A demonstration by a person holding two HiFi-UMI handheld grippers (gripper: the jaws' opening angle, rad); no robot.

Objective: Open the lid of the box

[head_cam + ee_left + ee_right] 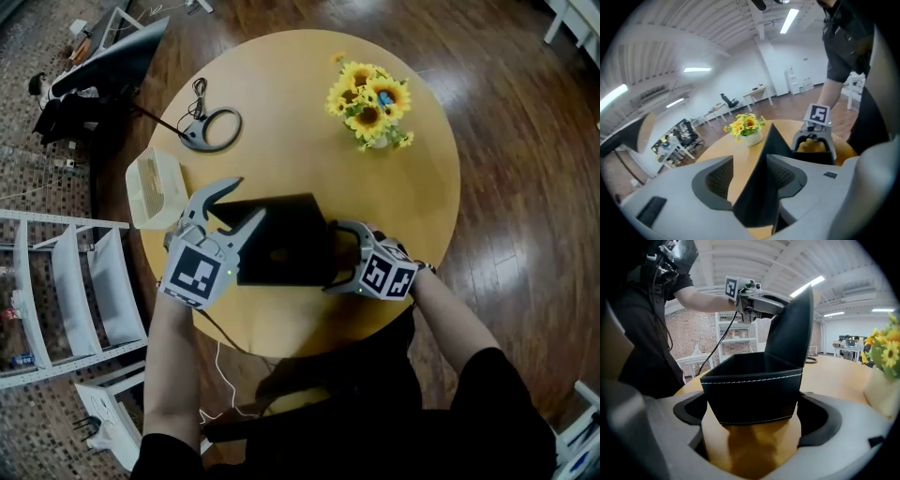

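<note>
A black leather box (281,258) with white stitching stands near the front of the round wooden table (309,94). Its lid (790,329) is raised, tilted up at the box's far side. My left gripper (251,197) is at the box's left. In the left gripper view the lid (761,187) stands between the jaws, against the right pad, with a gap to the left pad, so the left gripper (750,161) is open. My right gripper (330,255) is shut on the box (752,390) at its right side, one wall filling the span between the pads.
A vase of sunflowers (368,103) stands at the table's far right. A ring-shaped black item with a cable (211,127) and a cream slatted container (157,187) lie at the left. White shelving (66,281) stands on the floor to the left.
</note>
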